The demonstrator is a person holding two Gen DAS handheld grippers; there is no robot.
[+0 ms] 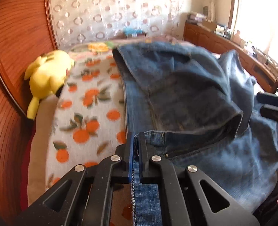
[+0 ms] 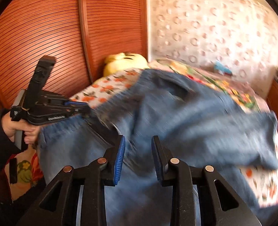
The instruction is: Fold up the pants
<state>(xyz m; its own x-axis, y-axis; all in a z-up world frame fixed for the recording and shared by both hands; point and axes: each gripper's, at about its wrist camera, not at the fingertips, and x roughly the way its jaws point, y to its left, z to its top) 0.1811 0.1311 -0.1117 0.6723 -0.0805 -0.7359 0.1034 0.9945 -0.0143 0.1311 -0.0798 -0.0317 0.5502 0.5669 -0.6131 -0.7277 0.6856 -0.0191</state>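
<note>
the jeans (image 1: 186,86) lie across the orange-print bedspread (image 1: 86,98), with 1 leg already thrown back over the other, its hem (image 1: 231,124) curling open near the middle of the heap. your left gripper (image 1: 136,143) is clamped tight on a seamed edge of the denim, and the fabric runs straight down between its pads, so that side is your anchor. your right gripper (image 2: 138,150) has its jaws parted, with only loose denim behind the gap and nothing pinched that i can see.

to do this fold well, hold the left hand where it is and keep the edge taut. bring the right gripper to the matching edge on the far side, not to the bunched middle, and take 1 clean layer before you lift. the cloth looks heavy and stiff, so it will likely sag and drag if you grab only a thin bit. draw both edges level so the legs stack flush. mind the yellow plush toy (image 1: 46,77) at the bed's side; keep the fold clear of it.
</note>
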